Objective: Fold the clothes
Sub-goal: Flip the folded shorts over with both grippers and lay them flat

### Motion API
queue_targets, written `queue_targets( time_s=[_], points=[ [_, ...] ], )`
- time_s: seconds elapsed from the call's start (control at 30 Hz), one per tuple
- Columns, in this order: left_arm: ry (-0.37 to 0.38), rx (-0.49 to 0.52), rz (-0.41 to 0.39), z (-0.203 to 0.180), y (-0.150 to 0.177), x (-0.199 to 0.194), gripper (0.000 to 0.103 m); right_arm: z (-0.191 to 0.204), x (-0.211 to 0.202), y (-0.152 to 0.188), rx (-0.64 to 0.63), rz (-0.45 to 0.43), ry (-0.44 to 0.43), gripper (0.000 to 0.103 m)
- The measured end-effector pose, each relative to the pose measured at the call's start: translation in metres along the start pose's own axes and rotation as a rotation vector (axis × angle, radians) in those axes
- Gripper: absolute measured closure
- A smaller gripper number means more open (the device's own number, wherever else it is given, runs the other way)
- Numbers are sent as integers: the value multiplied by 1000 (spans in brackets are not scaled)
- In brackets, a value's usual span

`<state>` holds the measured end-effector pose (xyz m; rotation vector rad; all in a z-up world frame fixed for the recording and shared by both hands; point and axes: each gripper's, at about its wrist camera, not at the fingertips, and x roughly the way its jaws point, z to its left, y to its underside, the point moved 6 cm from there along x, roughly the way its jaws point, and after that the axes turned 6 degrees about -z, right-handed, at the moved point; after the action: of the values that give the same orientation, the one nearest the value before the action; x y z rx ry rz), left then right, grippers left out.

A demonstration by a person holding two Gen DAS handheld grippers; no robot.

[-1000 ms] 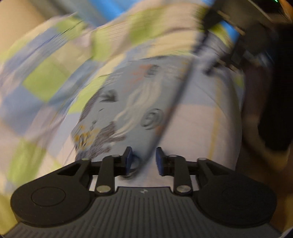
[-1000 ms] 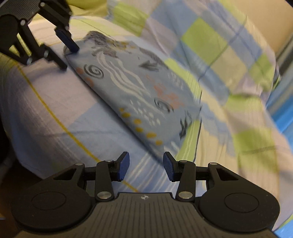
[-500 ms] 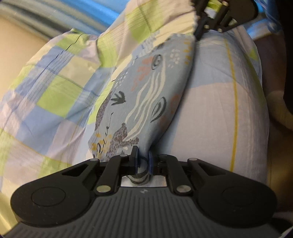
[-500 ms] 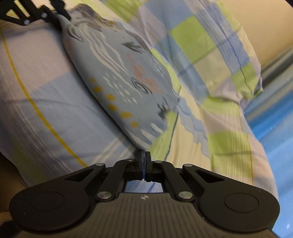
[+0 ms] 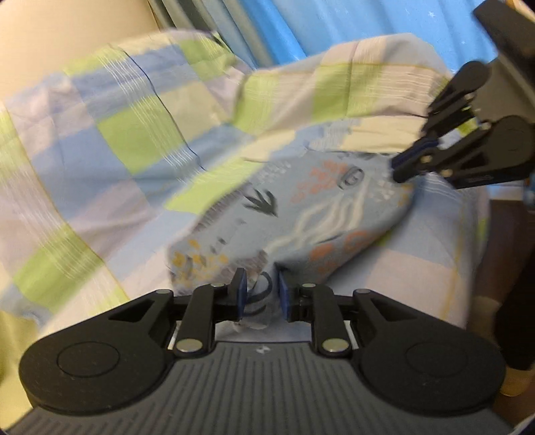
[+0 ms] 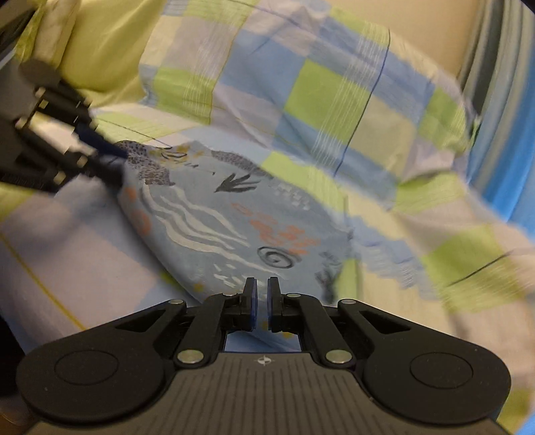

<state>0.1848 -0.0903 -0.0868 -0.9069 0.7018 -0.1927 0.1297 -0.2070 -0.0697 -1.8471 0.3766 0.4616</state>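
A folded light-blue garment point(image 5: 317, 207) printed with waves, spirals and orange marks lies on the checked bed cover point(image 5: 133, 134). My left gripper point(image 5: 261, 294) is at its near end. The jaws stand a little apart, with a fold of the fabric lying loosely between them. In the right wrist view the same garment point(image 6: 217, 214) stretches away from my right gripper point(image 6: 261, 299), whose jaws show a narrow gap at the cloth's edge. The right gripper point(image 5: 401, 167) hovers at the garment's far corner. The left gripper point(image 6: 110, 164) appears blurred at the opposite end.
The blue, green and lilac checked cover point(image 6: 317, 100) is rumpled behind the garment. A blue curtain point(image 5: 334, 26) hangs beyond the bed. The bed's edge point(image 5: 468, 234) drops off beside the garment, with a dark shape point(image 5: 515, 318) past it.
Half a second ago both grippers were shut on the garment's ends. Both jaws have since parted, the left more than the right. The garment lies flatter on the bed, and both views have shifted.
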Motion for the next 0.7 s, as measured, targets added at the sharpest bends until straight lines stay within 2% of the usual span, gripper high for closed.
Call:
queue_targets(
  time_s=[0.13,0.2,0.27,0.4,0.47,0.5,0.57,0.6,0.7],
  points=[
    [58,44,53,-3,11,-15,85,-12,-5,9,52,32,47,100],
    [39,11,37,6,5,-25,84,-21,-12,9,110,30,86,99],
    [3,-85,-12,23,-6,-32,80,-27,-16,2,156,1,91,99],
    [-79,-160,-20,45,-24,-10,78,-20,-5,-21,137,-47,37,98],
    [-88,-166,7,47,-23,12,78,-13,8,-27,124,-63,-13,97],
    [-82,-172,30,47,-18,25,78,-10,15,-28,132,-67,-50,97],
    [-117,-158,99,49,0,46,81,-13,30,-21,199,-32,-121,97],
    [-139,-168,121,53,11,51,82,-20,33,-16,216,-18,-108,97],
    [-190,-280,115,79,30,43,81,-48,33,-5,247,-3,-8,103]
  ],
)
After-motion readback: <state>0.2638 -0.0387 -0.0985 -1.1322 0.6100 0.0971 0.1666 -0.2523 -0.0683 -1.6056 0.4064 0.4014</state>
